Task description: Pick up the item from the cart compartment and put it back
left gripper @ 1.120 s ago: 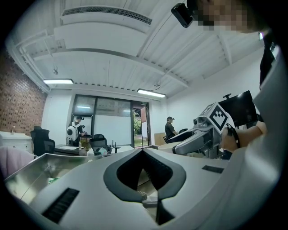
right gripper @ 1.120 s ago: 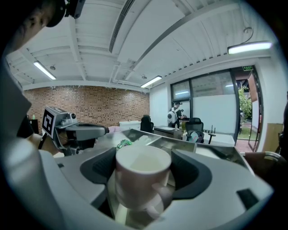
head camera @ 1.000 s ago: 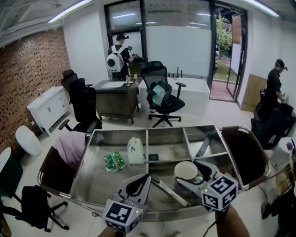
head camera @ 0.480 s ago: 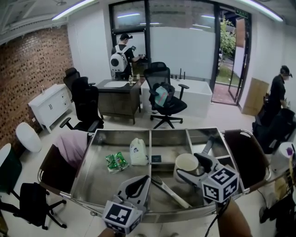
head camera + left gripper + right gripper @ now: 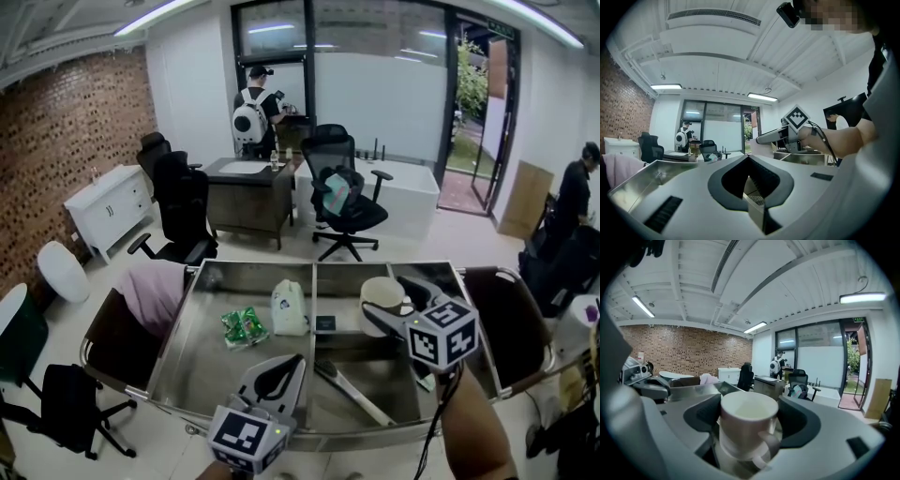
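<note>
A: Where do we stand with the mug [image 5: 381,292]?

B: We have it. The right gripper [image 5: 386,309] has its jaws spread wide round the mug's body, which is upright and held above the right-hand side of the cart [image 5: 178,370]. The pick-up looks done.

A: And what's left?

B: Setting it back in its compartment and letting go. Our left gripper [image 5: 294,361] waits near the front rim, jaws pinched together and empty.

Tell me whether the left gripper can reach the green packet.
Probably yes: the left gripper is empty, and nothing stands between it and the green packet; its shut jaws must open.
</note>
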A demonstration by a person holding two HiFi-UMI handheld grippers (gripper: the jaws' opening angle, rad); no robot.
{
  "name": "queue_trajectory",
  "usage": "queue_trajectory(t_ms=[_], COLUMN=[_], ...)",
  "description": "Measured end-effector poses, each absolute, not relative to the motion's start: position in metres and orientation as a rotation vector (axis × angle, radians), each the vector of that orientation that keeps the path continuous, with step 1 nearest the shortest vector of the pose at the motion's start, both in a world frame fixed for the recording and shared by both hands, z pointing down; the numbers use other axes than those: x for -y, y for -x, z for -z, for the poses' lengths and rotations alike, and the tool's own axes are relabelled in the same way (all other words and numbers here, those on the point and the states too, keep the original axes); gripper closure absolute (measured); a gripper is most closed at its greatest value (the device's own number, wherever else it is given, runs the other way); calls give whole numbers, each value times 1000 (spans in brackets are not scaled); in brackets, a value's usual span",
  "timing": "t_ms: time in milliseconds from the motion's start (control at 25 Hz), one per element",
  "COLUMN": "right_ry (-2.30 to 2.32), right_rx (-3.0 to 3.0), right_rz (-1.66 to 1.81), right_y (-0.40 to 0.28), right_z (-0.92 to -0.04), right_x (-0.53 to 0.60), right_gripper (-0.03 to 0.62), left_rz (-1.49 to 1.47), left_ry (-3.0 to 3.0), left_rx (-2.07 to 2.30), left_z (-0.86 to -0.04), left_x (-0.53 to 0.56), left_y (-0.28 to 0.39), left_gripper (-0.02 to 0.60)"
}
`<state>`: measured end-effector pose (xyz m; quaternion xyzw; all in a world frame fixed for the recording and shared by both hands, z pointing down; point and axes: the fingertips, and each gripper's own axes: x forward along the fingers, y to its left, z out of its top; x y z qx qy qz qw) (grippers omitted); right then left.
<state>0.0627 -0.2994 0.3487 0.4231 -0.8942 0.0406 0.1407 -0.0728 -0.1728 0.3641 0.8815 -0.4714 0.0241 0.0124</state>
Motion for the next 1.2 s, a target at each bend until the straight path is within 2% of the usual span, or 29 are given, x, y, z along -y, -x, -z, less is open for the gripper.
queue_trajectory(t_ms=[480, 1200], right_ry=[-1220, -1178], right_rx=[2489, 2397], right_rz=[-170, -222], right_y=[-46, -42], right_z=[-393, -446], right_x=[373, 405], right_gripper=[187, 183], left_rz=[-90, -95], left_ry=[-2740, -2705], left_rx=[1474, 1495], left_z=[-368, -376], left_x=[184, 205], left_y=[74, 80], left_gripper=[581, 581])
